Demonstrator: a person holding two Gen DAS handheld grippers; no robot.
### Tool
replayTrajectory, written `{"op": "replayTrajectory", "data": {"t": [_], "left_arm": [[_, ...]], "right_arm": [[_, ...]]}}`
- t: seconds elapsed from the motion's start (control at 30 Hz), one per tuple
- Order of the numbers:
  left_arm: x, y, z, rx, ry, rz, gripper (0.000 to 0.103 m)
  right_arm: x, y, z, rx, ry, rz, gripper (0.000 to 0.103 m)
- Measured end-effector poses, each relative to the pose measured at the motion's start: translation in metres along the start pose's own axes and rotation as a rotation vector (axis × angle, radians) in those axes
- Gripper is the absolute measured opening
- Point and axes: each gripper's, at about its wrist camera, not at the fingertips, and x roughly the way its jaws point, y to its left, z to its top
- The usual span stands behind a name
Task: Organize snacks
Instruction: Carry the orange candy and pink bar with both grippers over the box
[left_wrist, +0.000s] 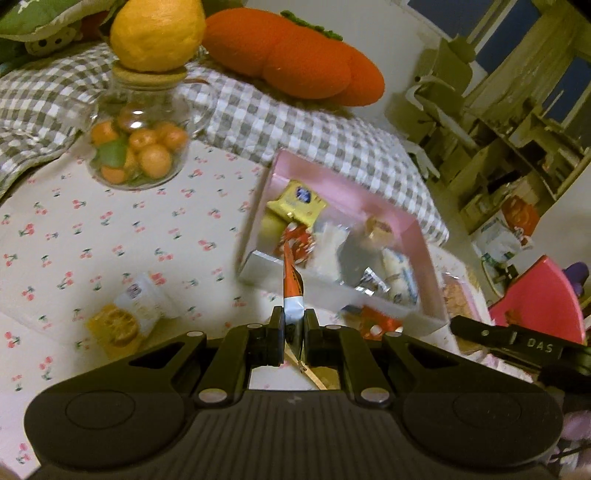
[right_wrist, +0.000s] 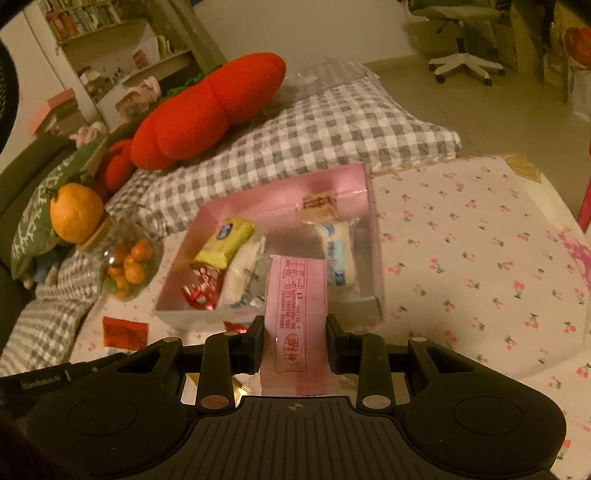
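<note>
A pink open box (left_wrist: 369, 199) (right_wrist: 280, 192) sits on the cherry-print cloth and holds several wrapped snacks, among them a yellow packet (left_wrist: 295, 201) (right_wrist: 225, 243). My left gripper (left_wrist: 293, 317) is shut on a thin orange and silver snack packet (left_wrist: 291, 284), held edge-on just in front of the box's near wall. My right gripper (right_wrist: 295, 325) is shut on a flat pink snack packet (right_wrist: 295, 314) with red print, its far end reaching over the box's near wall. The right gripper's arm (left_wrist: 517, 343) shows at the right of the left wrist view.
A glass jar of small oranges (left_wrist: 136, 147) (right_wrist: 129, 266) with a big orange on its cork stands left of the box. A dried-orange snack packet (left_wrist: 133, 314) and a red packet (right_wrist: 123, 332) lie on the cloth. Checked bedding (right_wrist: 295, 140) and an orange plush cushion (left_wrist: 295, 59) lie behind.
</note>
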Motion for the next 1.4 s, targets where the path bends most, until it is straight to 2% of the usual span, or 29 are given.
{"op": "replayTrajectory", "data": {"t": [0.23, 0.47, 0.7, 1.0, 1.17, 1.4], "left_arm": [[0.016, -0.018, 0.008, -0.002, -0.024, -0.031, 0.009], [0.041, -0.035, 0.022, 0.015, -0.038, -0.025, 0.009], [0.075, -0.045, 0.047, 0.029, -0.02, -0.03, 0.009], [0.119, -0.067, 0.068, 0.068, -0.006, -0.041, 0.009], [0.136, -0.077, 0.075, 0.119, -0.005, -0.005, 0.009], [0.145, -0.073, 0.081, 0.118, -0.005, 0.028, 0.009]], "right_arm": [[0.018, 0.009, 0.012, 0.042, -0.011, 0.014, 0.031], [0.037, 0.009, 0.033, 0.055, -0.039, 0.03, 0.031], [0.063, 0.0, 0.05, 0.024, -0.029, 0.036, 0.031], [0.095, -0.027, 0.059, 0.079, -0.012, 0.073, 0.031], [0.101, -0.036, 0.062, 0.088, -0.012, 0.088, 0.031], [0.106, -0.043, 0.064, 0.096, -0.017, 0.097, 0.031]]}}
